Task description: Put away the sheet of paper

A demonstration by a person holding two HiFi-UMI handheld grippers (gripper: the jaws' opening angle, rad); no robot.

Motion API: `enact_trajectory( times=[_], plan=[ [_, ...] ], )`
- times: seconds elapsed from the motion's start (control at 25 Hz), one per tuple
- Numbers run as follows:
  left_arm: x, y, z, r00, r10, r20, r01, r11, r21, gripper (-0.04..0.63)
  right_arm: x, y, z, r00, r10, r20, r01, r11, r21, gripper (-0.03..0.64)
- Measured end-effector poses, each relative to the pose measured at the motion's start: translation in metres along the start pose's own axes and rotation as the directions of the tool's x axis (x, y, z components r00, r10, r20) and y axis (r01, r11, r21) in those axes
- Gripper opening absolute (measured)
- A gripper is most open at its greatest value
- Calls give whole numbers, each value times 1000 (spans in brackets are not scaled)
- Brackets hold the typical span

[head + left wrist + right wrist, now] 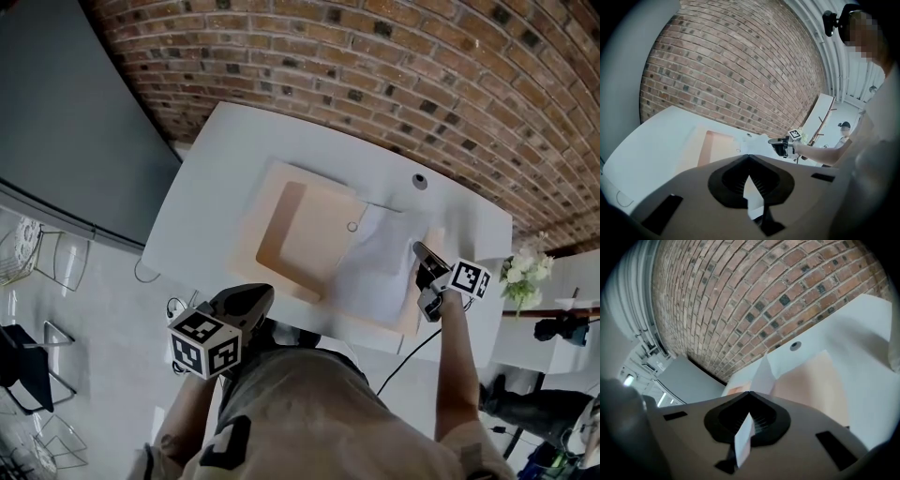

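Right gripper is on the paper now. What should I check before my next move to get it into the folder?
1. Grip: ok. The right gripper is shut on the sheet of paper; its own view shows the sheet between the jaws.
2. Sheet flat: not ok. It buckles upward just ahead of the jaws.
3. Tan folder open: ok. Its left half lies bare on the table.
4. Left gripper free: ok. Its jaws stand slightly apart with nothing between them, at the table's near edge.
5. Folder pinned down: not ok. Nothing holds it.
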State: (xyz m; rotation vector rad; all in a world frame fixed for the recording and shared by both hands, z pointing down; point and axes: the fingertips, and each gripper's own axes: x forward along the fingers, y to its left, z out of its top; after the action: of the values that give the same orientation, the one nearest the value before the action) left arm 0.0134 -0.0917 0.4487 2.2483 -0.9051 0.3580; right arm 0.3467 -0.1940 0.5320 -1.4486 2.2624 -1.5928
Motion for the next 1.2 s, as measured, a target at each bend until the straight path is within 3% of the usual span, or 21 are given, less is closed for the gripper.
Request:
enact_trajectory(
  times=[0.16,0.36,0.48,0.6,0.92,1.2],
  plan=[
    [1,3,3,1000,-12,8,12,1000,-1,14,3,53,4,983,182,0,-182,983,-2,23],
    [1,7,3,1000,-25,15,25,1000,-3,14,5,86,4,968,251,-15,-251,968,-10,23],
    [-2,11,3,1000,-26,16,26,1000,-7,14,13,79,0,979,194,-53,-197,979,-46,23],
    [-5,13,3,1000,-24,18,25,1000,-11,14,15,53,-6,993,97,-59,-98,995,-14,23],
    [-18,22,1,1000,-6,17,6,1000,-15,14,5,3,-27,997,-32,-71,34,999,26,23],
    [-18,20,-2,1000,-2,5,3,1000,-10,14,3,-16,-39,995,-48,-83,54,996,75,23]
  ],
)
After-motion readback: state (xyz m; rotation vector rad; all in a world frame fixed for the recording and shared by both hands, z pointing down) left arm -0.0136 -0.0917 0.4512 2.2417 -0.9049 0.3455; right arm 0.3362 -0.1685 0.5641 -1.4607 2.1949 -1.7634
